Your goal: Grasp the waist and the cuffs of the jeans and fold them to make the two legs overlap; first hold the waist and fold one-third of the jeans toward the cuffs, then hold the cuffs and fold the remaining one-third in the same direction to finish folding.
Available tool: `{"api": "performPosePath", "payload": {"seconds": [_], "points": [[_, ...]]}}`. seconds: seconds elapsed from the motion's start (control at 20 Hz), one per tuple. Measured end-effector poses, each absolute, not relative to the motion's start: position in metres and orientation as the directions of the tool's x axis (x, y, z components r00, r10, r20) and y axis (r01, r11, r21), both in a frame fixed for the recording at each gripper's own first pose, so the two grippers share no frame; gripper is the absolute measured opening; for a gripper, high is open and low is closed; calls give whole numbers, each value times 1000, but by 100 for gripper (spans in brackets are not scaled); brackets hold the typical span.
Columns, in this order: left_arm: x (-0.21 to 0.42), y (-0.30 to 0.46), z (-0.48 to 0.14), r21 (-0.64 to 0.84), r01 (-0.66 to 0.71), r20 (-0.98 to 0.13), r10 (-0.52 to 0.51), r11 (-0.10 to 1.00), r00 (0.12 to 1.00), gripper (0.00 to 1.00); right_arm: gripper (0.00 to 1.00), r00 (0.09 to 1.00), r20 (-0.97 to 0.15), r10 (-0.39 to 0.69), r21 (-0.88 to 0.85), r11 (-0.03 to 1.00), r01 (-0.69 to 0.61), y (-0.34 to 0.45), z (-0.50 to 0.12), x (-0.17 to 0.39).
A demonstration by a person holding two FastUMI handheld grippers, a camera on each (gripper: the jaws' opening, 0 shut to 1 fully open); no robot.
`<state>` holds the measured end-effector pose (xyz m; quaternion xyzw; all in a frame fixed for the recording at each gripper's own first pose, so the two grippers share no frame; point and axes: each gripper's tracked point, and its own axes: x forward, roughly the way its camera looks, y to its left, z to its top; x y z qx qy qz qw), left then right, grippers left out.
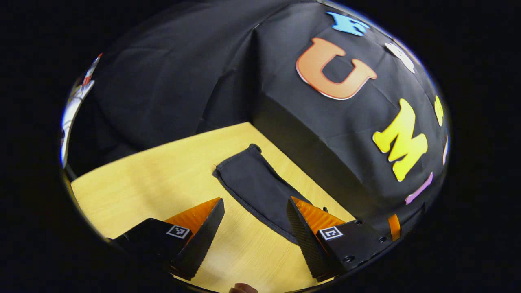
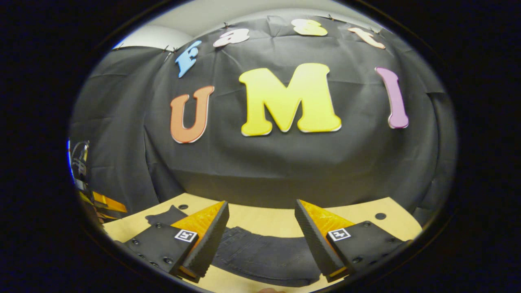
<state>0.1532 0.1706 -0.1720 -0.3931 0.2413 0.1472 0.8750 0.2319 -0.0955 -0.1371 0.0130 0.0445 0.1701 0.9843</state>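
Observation:
Dark jeans lie flat on a light wooden table. In the left gripper view one leg of the jeans [image 1: 254, 183] runs from its cuff [image 1: 240, 159] back under the right-hand finger. My left gripper [image 1: 255, 205] hovers open above the table, the leg edge between its fingers, nothing gripped. In the right gripper view the wider part of the jeans [image 2: 264, 254] lies below and between the fingers, with another bit of dark cloth [image 2: 165, 215] at the left. My right gripper [image 2: 261, 209] is open above it, holding nothing.
The wooden table [image 1: 163, 183] has bare surface left of the jeans leg. Its far edge meets the black cloth wall [image 2: 285, 171]. Small round holes [image 2: 380, 216] mark the tabletop near the back. Some orange equipment [image 2: 106, 203] stands off the table's left edge.

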Motion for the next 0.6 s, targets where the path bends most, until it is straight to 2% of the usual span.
{"api": "performPosePath", "payload": {"seconds": [0.25, 0.3, 0.35, 0.4, 0.6], "points": [[193, 174, -214, -685, -504, -578, 29, 526, 816, 99, 100, 967, -7, 254, 23, 967, -254, -159, -83, 216], [197, 176, -219, -704, -512, -578, 23, 491, 816, 99, 96, 972, 12, 235, 18, 972, -236, -171, -72, 211], [202, 178, -222, -724, -519, -577, 13, 454, 817, 99, 100, 976, 29, 218, 16, 976, -218, -182, -62, 208], [206, 179, -227, -740, -525, -576, 6, 421, 817, 99, 96, 979, 45, 200, 17, 979, -201, -193, -53, 203], [221, 186, -252, -764, -558, -588, 6, 326, 809, 99, 98, 988, 92, 127, 5, 992, -128, -234, -26, 189]]}}
